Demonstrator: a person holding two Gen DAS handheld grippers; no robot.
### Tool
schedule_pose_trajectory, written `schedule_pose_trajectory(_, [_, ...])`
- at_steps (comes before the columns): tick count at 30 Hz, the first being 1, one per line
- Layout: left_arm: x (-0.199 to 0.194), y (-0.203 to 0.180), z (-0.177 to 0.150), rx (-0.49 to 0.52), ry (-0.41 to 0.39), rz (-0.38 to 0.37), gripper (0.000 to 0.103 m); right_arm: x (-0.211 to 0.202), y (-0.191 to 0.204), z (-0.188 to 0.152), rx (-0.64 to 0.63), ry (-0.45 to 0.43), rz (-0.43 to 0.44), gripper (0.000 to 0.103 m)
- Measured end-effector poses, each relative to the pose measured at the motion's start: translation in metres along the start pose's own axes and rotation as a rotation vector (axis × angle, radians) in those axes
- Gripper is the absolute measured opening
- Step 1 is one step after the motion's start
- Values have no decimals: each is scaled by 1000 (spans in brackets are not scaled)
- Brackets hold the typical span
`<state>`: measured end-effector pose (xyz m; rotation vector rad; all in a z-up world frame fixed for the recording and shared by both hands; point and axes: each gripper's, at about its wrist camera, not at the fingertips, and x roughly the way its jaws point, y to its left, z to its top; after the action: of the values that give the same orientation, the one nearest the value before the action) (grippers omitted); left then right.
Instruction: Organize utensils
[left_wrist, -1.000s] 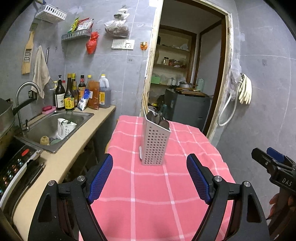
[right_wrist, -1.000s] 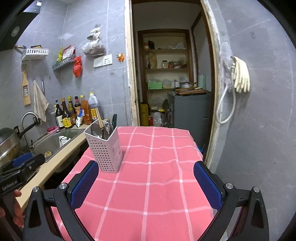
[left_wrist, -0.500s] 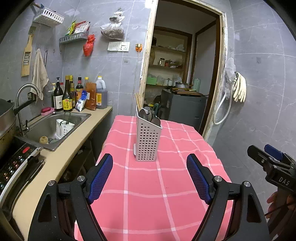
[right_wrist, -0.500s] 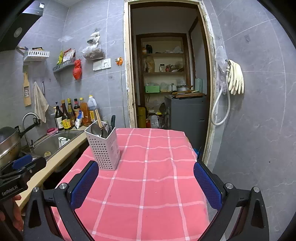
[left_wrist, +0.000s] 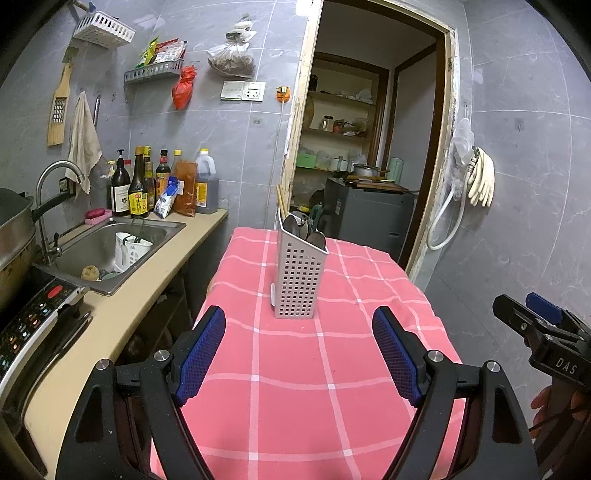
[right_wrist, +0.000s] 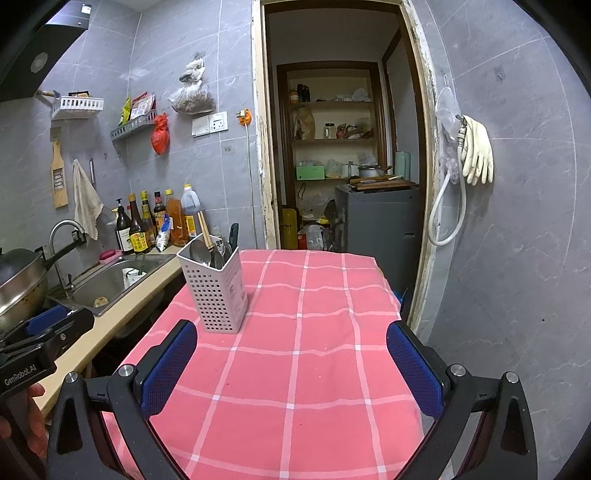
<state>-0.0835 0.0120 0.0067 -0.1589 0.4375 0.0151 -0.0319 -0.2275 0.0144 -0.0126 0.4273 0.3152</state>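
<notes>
A white perforated utensil holder (left_wrist: 299, 280) stands upright on the table with the pink checked cloth (left_wrist: 295, 369). It holds spoons (right_wrist: 201, 253), wooden chopsticks (right_wrist: 205, 230) and a dark-handled utensil. The holder also shows in the right wrist view (right_wrist: 218, 291). My left gripper (left_wrist: 299, 354) is open and empty, held back from the holder above the near part of the table. My right gripper (right_wrist: 291, 369) is open and empty, to the right of the holder and nearer than it.
A counter with a steel sink (left_wrist: 110, 243), a wok (right_wrist: 18, 280) and a row of sauce bottles (left_wrist: 159, 184) runs along the left. An open doorway (right_wrist: 343, 147) lies behind the table. A grey tiled wall with hanging gloves (right_wrist: 476, 155) is on the right.
Both grippers have drawn back and risen a little from the holder, which looks smaller and farther away. Both stay open and empty.
</notes>
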Motion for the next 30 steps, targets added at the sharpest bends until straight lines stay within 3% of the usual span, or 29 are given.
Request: schedule_pose_trajectory(30, [1, 1, 0, 5, 1, -3, 77, 3, -2, 0, 4, 8, 2, 103])
